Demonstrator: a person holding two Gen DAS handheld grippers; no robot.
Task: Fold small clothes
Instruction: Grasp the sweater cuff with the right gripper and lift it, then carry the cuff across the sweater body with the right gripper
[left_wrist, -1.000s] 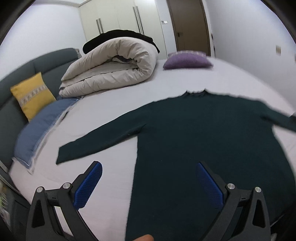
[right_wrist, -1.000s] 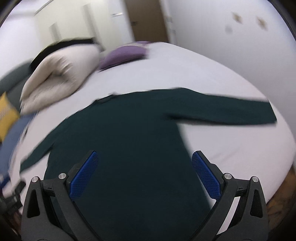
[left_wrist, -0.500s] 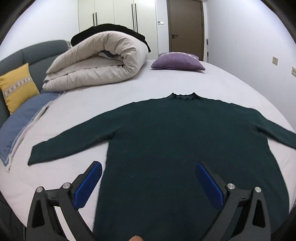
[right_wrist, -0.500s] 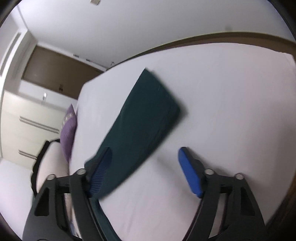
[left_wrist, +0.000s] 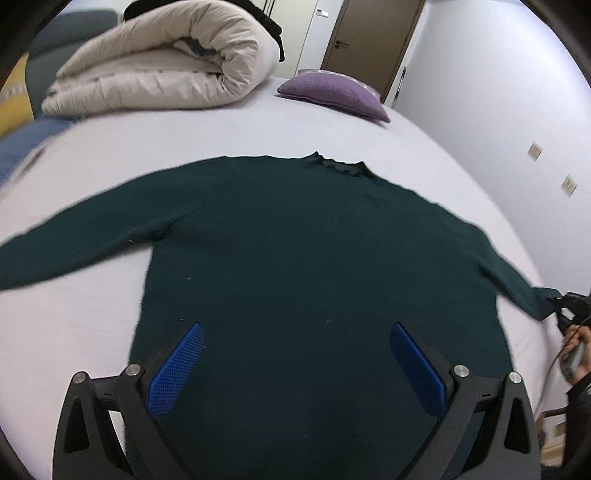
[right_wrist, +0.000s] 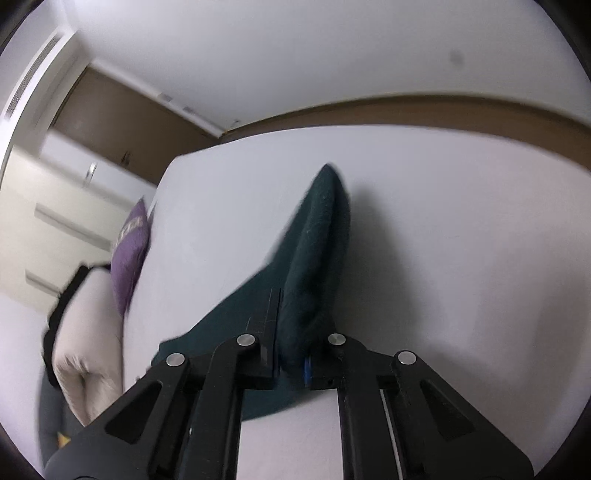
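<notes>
A dark green long-sleeved sweater (left_wrist: 295, 266) lies flat on the white bed (left_wrist: 74, 325), collar toward the pillows, both sleeves spread out. My left gripper (left_wrist: 295, 354) hovers open above the sweater's lower body, blue pads wide apart, nothing between them. My right gripper (right_wrist: 293, 332) is shut on the cuff end of the right sleeve (right_wrist: 314, 251), which bunches up between the jaws. In the left wrist view that right gripper (left_wrist: 565, 310) shows at the far right edge, holding the sleeve tip (left_wrist: 532, 295), with a hand behind it.
A rolled beige duvet (left_wrist: 166, 66) and a purple pillow (left_wrist: 332, 92) lie at the head of the bed. A blue blanket (left_wrist: 22, 147) and yellow cushion sit at the left. A wall runs along the right, with a brown door (left_wrist: 369, 40) beyond.
My right gripper swung out to the right sleeve's end, rolled, and closed on the cuff. My left gripper shifted over the sweater's body and tilted further down, staying open.
</notes>
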